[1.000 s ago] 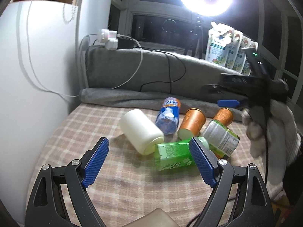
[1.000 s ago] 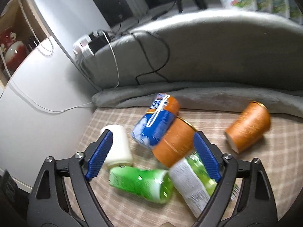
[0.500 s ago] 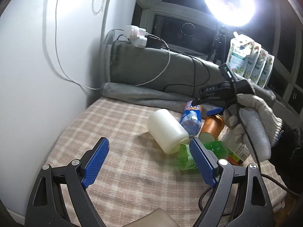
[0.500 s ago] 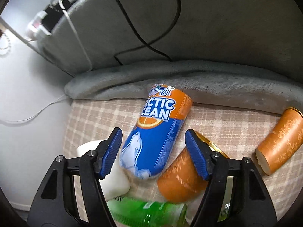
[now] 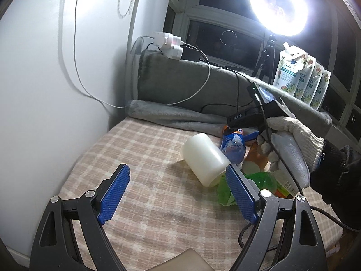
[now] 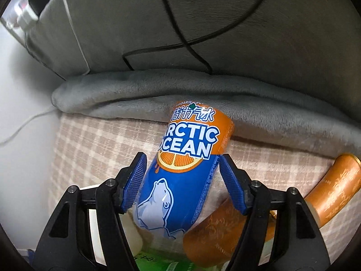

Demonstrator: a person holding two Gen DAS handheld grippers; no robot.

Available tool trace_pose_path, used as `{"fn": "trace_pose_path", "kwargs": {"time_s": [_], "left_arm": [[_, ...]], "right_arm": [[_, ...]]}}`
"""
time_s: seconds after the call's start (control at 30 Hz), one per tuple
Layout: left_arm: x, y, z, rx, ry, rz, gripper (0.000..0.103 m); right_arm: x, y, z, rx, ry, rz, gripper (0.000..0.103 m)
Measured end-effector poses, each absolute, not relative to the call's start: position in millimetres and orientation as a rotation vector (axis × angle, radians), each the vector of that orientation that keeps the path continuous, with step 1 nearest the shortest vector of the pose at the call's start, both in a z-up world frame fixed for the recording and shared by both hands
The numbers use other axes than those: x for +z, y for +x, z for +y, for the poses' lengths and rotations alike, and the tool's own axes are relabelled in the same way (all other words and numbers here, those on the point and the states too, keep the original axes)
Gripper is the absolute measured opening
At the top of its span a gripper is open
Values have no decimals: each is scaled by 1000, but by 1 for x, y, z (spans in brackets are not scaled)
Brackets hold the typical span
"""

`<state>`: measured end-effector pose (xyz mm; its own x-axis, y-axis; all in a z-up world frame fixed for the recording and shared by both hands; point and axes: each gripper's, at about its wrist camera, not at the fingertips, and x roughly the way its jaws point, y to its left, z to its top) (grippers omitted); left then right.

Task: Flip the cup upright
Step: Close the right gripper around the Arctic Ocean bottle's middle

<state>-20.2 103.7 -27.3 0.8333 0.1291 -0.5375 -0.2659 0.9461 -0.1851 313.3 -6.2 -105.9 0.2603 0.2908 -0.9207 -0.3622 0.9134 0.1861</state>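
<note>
A blue and orange "Arctic Ocean" cup (image 6: 182,176) lies on its side on the checked cloth (image 6: 90,149), its orange end toward the grey blanket. My right gripper (image 6: 182,180) straddles it, jaws closing on its sides with the left pad (image 6: 135,183) touching and a small gap at the right pad (image 6: 232,185). In the left wrist view the same cup (image 5: 232,144) sits under the gloved right hand (image 5: 291,144). My left gripper (image 5: 178,194) is open and empty over the cloth, near a white cup (image 5: 205,158) lying on its side.
Two orange patterned cups (image 6: 216,232) (image 6: 334,187) lie beside the blue one. A green bottle (image 5: 252,185) lies by the white cup. A rolled grey blanket (image 6: 158,94) with black cables borders the far edge. A white wall (image 5: 56,90) stands on the left.
My right gripper moved down and forward onto the blue cup and its jaws narrowed around it. My left gripper drew back and to the left, away from the pile.
</note>
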Motion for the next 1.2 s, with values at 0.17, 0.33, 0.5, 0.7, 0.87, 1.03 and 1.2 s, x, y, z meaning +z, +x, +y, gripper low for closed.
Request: {"fn": "trace_pose_path", "kwargs": {"time_s": [0.17,0.33,0.5,0.7,0.87,1.03,1.2], "left_arm": [[-27,-21,103,211,-255,546,87],[-25,-22,103,215,-251,538,87],[-25,-23,105,219,-253,536,87],[-24,-22,104,214,-249,535,87],[-22,-22,101,210,-243,527,87],[-21,-23,99,211,-237,523,87],[-20,-25,102,223,-239,518,87]], "right_arm": [[-112,317,9,424,-130,1245,72],[-111,320,12,418,-104,1236,65],[-106,315,-3,432,-63,1217,62],[-92,309,-23,489,28,1206,59],[-79,305,-38,506,70,1191,57],[-81,303,-36,516,92,1173,55],[-73,295,-36,530,109,1121,55]]}}
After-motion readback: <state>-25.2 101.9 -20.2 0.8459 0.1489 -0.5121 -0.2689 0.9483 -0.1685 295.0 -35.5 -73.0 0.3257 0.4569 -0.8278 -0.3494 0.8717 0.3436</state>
